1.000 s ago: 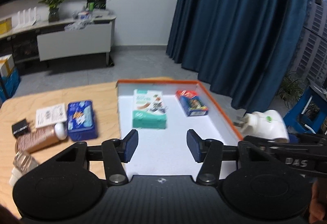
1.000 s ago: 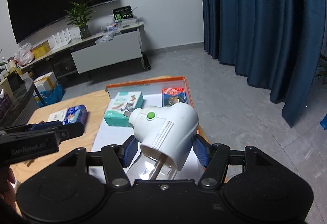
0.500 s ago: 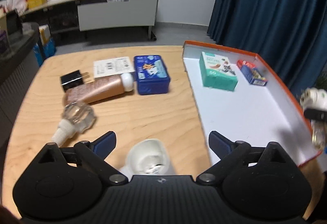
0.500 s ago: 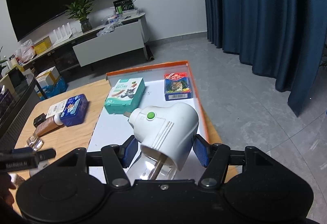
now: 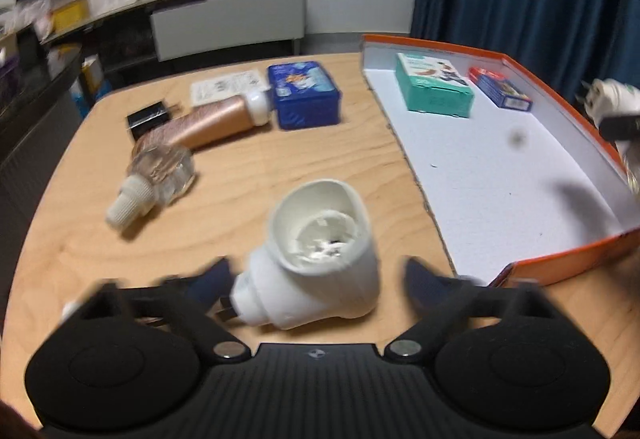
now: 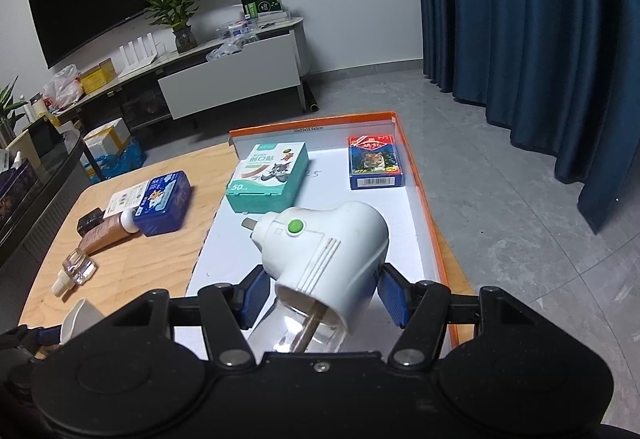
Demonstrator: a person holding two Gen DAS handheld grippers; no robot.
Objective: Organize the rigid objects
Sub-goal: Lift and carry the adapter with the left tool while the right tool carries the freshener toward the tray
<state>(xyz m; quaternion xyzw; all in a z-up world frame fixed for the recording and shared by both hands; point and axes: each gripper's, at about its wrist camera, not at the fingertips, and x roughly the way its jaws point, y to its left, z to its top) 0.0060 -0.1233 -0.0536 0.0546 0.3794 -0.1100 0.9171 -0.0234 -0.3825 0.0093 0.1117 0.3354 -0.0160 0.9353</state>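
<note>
Plug-in unit (image 6: 328, 251) clamped between right gripper (image 6: 322, 289) pads, clear bottle end toward camera, held over white tray (image 6: 416, 207). Left gripper (image 5: 316, 279) jaws apart and just been closing; second white unit (image 5: 316, 259) lies on tabletop (image 5: 224, 215) between them, pads not touching it. Farther out on tabletop: clear bottle (image 5: 154, 179), copper tube (image 5: 212, 123), blue tin (image 5: 302, 99). Tray holds teal box (image 6: 268, 175) and card box (image 6: 374, 163), well apart.
</note>
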